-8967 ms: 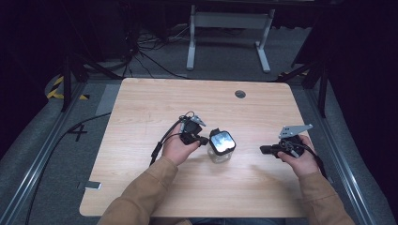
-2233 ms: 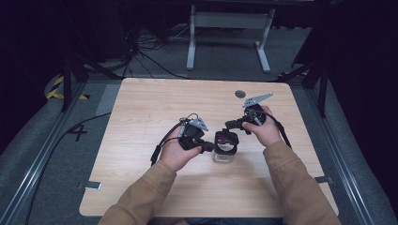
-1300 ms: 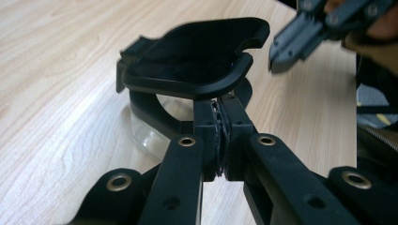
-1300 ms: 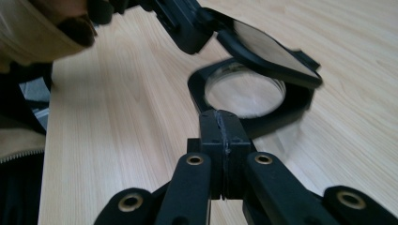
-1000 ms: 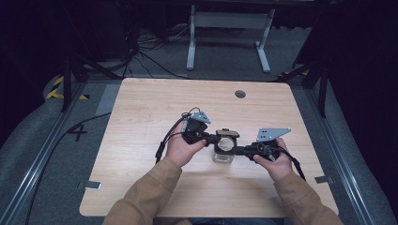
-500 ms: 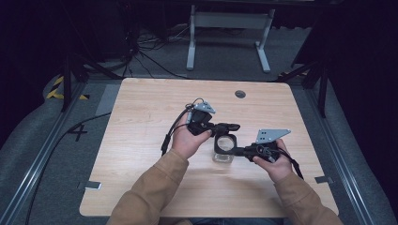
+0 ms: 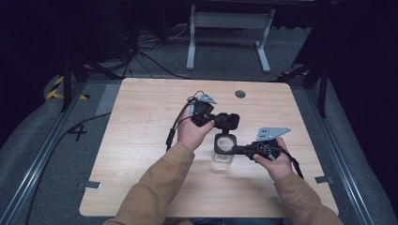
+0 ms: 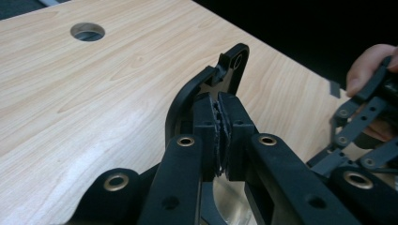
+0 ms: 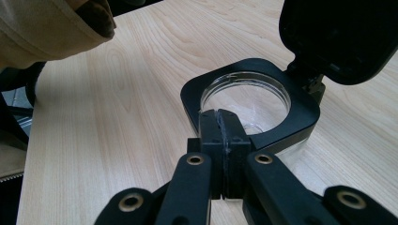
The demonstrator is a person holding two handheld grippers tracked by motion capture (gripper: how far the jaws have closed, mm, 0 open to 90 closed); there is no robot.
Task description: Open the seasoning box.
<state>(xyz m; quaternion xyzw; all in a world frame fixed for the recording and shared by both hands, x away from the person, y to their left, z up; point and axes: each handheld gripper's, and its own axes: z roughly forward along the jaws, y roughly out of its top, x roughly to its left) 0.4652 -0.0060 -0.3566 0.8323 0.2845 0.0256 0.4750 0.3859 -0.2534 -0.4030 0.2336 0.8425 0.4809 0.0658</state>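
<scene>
Jaws of the left gripper (image 7: 224, 121) are pinching the edge of the black hinged lid (image 7: 229, 121), holding it swung up and open above the container; in the left gripper view the two pads are pressing together on the lid's thin rim (image 8: 220, 84). To its right, the clear container (image 7: 224, 149) with a black square collar is sitting on the bench (image 7: 141, 140), roughly midway between the left and right edges and a little nearer the right one. Farther right, the right gripper (image 7: 237, 150) is lying nearly level, its jaws pressed together on the near rim of the collar (image 9: 220, 115), steadying the container. A round hole (image 7: 240, 93) is showing near the bench's far edge.
</scene>
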